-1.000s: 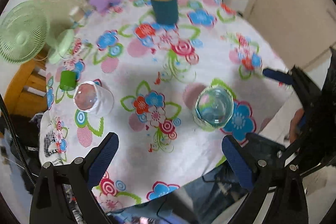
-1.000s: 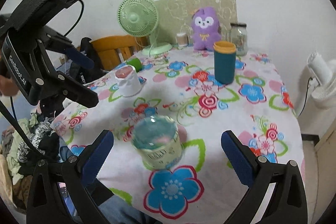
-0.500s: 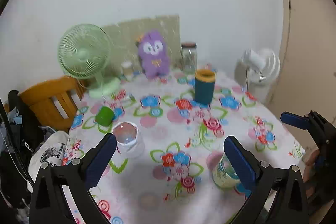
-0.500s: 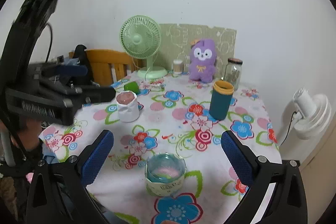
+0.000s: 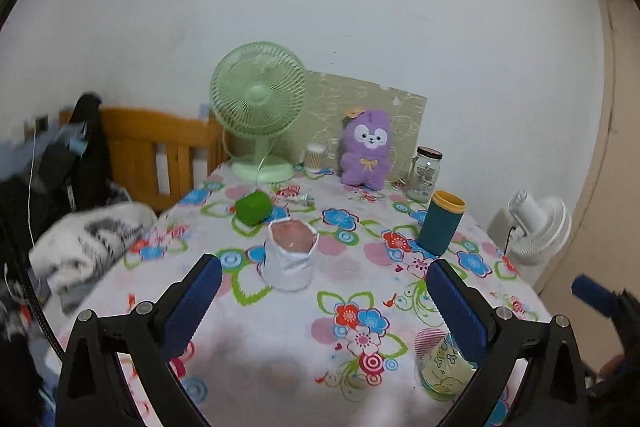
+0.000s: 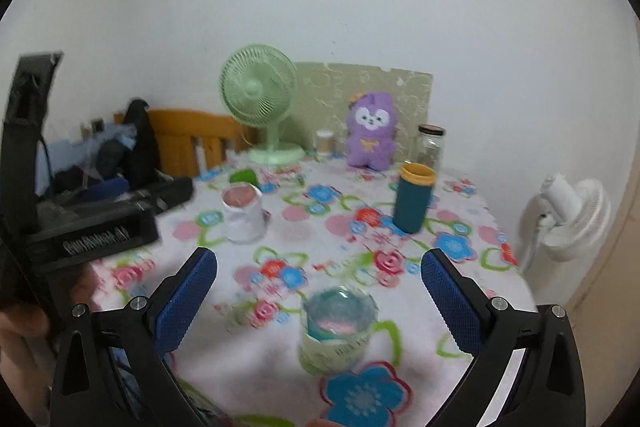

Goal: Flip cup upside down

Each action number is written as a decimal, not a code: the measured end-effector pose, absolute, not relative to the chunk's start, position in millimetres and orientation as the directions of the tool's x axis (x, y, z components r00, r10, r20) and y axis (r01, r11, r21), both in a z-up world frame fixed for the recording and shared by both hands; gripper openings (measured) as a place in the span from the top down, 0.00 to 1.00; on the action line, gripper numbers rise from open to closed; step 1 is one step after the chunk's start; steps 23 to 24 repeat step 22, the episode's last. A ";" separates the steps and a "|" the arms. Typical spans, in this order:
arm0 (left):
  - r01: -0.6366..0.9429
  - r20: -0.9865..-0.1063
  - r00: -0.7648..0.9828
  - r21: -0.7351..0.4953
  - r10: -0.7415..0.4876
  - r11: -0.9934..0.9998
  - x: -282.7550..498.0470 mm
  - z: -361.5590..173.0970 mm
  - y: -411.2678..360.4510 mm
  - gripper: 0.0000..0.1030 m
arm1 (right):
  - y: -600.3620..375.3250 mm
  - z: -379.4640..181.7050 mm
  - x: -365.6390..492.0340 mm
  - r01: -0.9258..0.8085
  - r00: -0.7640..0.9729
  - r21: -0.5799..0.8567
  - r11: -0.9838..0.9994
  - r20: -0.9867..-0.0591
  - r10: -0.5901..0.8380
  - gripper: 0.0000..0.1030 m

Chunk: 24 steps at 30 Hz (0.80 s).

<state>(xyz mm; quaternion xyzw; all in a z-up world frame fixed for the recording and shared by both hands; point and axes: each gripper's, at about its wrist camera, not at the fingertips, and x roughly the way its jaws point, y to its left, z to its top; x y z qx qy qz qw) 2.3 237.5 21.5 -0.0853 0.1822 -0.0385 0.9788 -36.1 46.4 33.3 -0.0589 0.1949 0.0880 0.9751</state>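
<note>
1. Change of view: a second ago the left gripper (image 5: 324, 301) looked steeply down on the table (image 5: 280, 359); it has since levelled out and now faces across the floral cloth toward the back wall, with the white paper cup (image 5: 291, 254) ahead between its fingers but well beyond the pads

2. Right gripper (image 6: 318, 299): it has likewise pulled back and risen; the clear cup (image 6: 338, 327), which filled the lower middle of its view a second ago, now sits lower and smaller, ahead of the pads and not between them. The picture is blurred by motion

3. Gripper state: both sets of jaws stand wide apart and empty; neither touches anything

4. Location of task items: the clear cup stands mouth-up near the front edge of the table, at the lower right of the left wrist view (image 5: 442, 371), partly hidden behind the right-hand finger. The white paper cup stands mouth-up toward the middle left, just in front of a green cup lying on its side (image 5: 252, 209)

5. Other items: teal tumbler (image 5: 440, 223), green fan (image 5: 259, 95), purple plush (image 5: 367, 147); all clear of the grippers

6. Assessment: which cup is intended cannot be told. No cup is inverted; the flip appears not yet begun, and the grippers seem to be lining up an approach
</note>
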 end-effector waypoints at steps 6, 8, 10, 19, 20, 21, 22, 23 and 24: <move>0.039 -0.372 0.925 -0.126 -0.084 0.991 -8.1 11.7 231.1 0.00 | 41.4 20.0 -39.7 -0.144 0.896 -0.083 0.986 -0.433 0.094 0.00; 0.039 -0.381 0.921 -0.117 -0.081 0.992 -8.7 8.0 229.3 0.00 | 39.4 16.8 -39.1 -0.145 0.889 -0.065 0.987 -0.447 0.101 0.00; 0.035 -0.389 0.918 -0.114 -0.077 0.993 -9.3 5.3 229.4 0.00 | 38.4 14.8 -39.3 -0.149 0.884 -0.056 0.987 -0.455 0.107 0.00; 0.042 -0.415 0.907 -0.082 -0.072 0.996 -7.4 -1.8 224.6 0.00 | 34.7 13.7 -40.1 -0.138 0.882 -0.042 0.990 -0.459 0.104 0.00; 0.042 -0.415 0.907 -0.071 -0.067 0.997 -6.9 -2.7 222.8 0.00 | 33.8 13.4 -39.7 -0.135 0.882 -0.041 0.990 -0.460 0.101 0.00; 0.041 -0.416 0.907 -0.060 -0.062 0.997 -6.6 -3.5 220.9 0.00 | 32.9 13.0 -39.7 -0.132 0.882 -0.041 0.990 -0.461 0.099 0.00; 0.042 -0.415 0.908 -0.055 -0.061 0.998 -6.4 -3.8 219.5 0.00 | 31.7 12.8 -39.6 -0.128 0.882 -0.039 0.991 -0.462 0.096 0.00; 0.042 -0.415 0.908 -0.055 -0.061 0.998 -6.4 -3.8 219.5 0.00 | 31.7 12.8 -39.6 -0.128 0.882 -0.039 0.991 -0.462 0.096 0.00; 0.042 -0.415 0.908 -0.055 -0.061 0.998 -6.4 -3.8 219.5 0.00 | 31.7 12.8 -39.6 -0.128 0.882 -0.039 0.991 -0.462 0.096 0.00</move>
